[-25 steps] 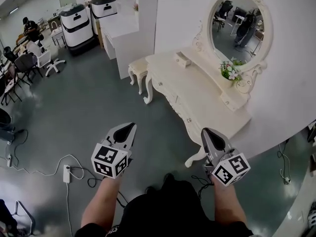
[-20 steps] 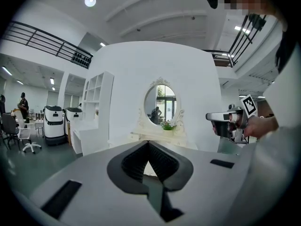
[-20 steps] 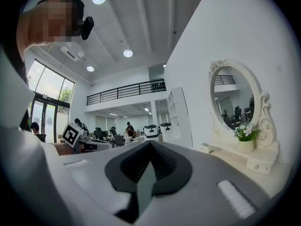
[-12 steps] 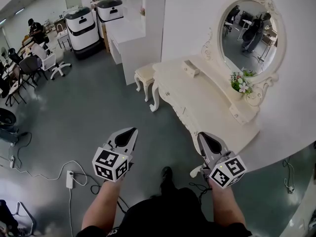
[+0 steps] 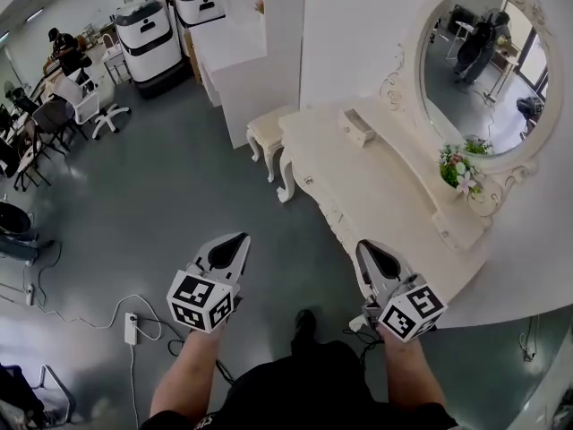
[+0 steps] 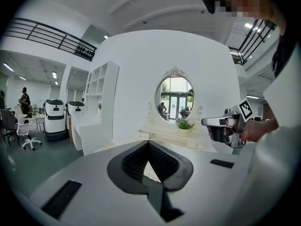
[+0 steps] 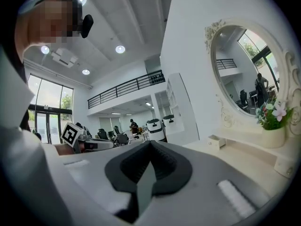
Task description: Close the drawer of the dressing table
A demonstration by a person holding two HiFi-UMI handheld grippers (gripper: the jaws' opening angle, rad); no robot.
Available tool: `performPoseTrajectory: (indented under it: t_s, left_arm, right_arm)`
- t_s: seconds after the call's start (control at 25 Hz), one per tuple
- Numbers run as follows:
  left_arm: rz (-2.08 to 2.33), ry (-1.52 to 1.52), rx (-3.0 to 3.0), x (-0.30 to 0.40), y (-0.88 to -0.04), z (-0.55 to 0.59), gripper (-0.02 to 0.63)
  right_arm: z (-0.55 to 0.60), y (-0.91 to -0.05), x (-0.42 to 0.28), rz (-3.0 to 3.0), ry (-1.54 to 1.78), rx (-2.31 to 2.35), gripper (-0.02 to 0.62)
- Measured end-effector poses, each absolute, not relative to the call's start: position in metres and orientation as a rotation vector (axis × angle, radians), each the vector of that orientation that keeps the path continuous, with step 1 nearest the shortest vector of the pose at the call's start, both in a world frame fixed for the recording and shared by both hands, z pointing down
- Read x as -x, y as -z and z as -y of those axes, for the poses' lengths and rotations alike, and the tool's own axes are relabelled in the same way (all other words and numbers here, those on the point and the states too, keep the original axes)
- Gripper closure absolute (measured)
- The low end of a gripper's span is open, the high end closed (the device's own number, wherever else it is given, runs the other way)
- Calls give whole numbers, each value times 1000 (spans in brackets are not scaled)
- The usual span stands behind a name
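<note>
- While both claws hang short of the furniture, the left claw (image 5: 238,238) is clenched on nothing, its tips meeting.
- Right claw (image 5: 363,245): likewise pinched together and empty.
- Drawer (image 5: 357,127): at 12 o'clock from the right claw and well apart. It juts from the low ledge at the back of the counter (image 5: 376,195), at the end away from the flowers (image 5: 457,164).
- Handling, as I judge it: a small, light, stiff painted box, probably slick. No grasp is needed; press clenched tips on the middle of its front so it does not skew.
- Pointing: its front seems to face 8 o'clock. The long axis runs along its slide, 8 to 2, toward the wall beside the mirror (image 5: 483,70).
</note>
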State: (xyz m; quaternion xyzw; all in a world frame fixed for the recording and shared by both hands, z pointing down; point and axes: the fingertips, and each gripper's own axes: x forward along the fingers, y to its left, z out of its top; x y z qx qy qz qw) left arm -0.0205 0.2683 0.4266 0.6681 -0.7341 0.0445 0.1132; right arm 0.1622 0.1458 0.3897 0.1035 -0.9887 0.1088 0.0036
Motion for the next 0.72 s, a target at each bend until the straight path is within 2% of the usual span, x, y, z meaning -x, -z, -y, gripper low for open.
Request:
performPoseTrajectory:
  t_s: [0.12, 0.32, 0.72]
  left_arm:
    - [2152, -145, -1945, 35, -427, -237, 600]
    - [2149, -200, -1942, 51, -425, -186, 600]
    - [2162, -203, -1949, 75, -414, -135, 600]
  right_arm:
    - [-114, -394, -143, 3083, -328, -308, 586]
    - [-79, -397, -119, 3020, -53, -298, 585]
    - [-38, -394, -90, 3040, -136, -233, 586]
